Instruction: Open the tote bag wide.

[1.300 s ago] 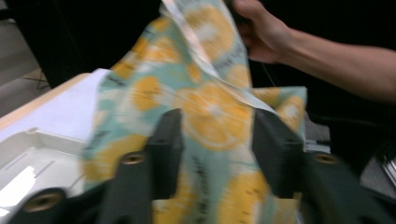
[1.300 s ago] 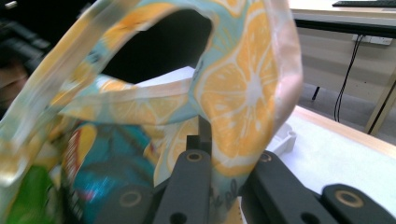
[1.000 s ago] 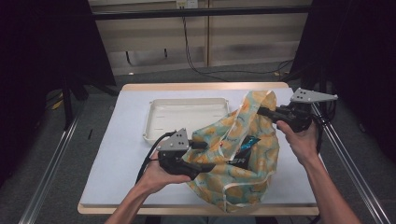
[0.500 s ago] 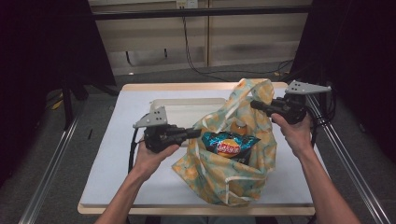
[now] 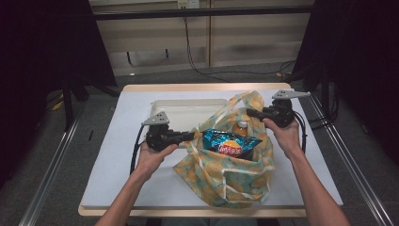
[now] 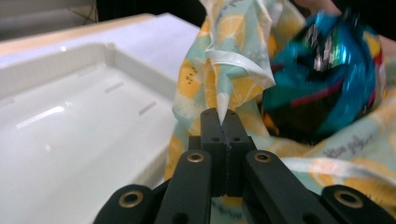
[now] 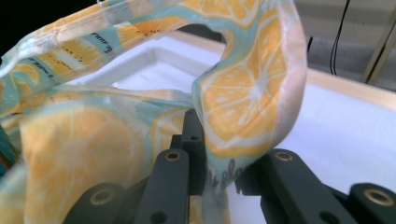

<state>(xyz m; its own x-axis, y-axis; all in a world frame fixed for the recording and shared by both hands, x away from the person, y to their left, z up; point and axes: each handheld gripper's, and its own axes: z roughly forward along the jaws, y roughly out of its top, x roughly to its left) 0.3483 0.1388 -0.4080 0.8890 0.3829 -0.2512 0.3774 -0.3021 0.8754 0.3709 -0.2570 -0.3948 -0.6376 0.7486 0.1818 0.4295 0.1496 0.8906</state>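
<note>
Nearest the person, two forearms are seen coming in from the bottom edge of the high view, each hand wrapped round its tool and angled inward toward the bag. The lemon-print tote bag (image 5: 230, 165) is slumped on the white tabletop (image 5: 117, 165), just in front of the shallow white tray (image 5: 181, 110) — soft, thin cloth that will sag and fold wherever it is not held up. Little weight is judged from the cloth itself; what load there is comes from the blue chip packet (image 5: 230, 143) lying in the mouth and an orange-capped bottle (image 5: 241, 126) partly hidden behind it. The packet looks light, slick and easily crushed. The hem and handles are the sensible places to take hold. The left hand-held gripper (image 6: 223, 122) is clenched on a pinch of the bag's near rim. Farther off, the right hand-held gripper (image 7: 219, 140) is clamped on the opposite handle strap — the mouth is thus drawn apart between them.
</note>
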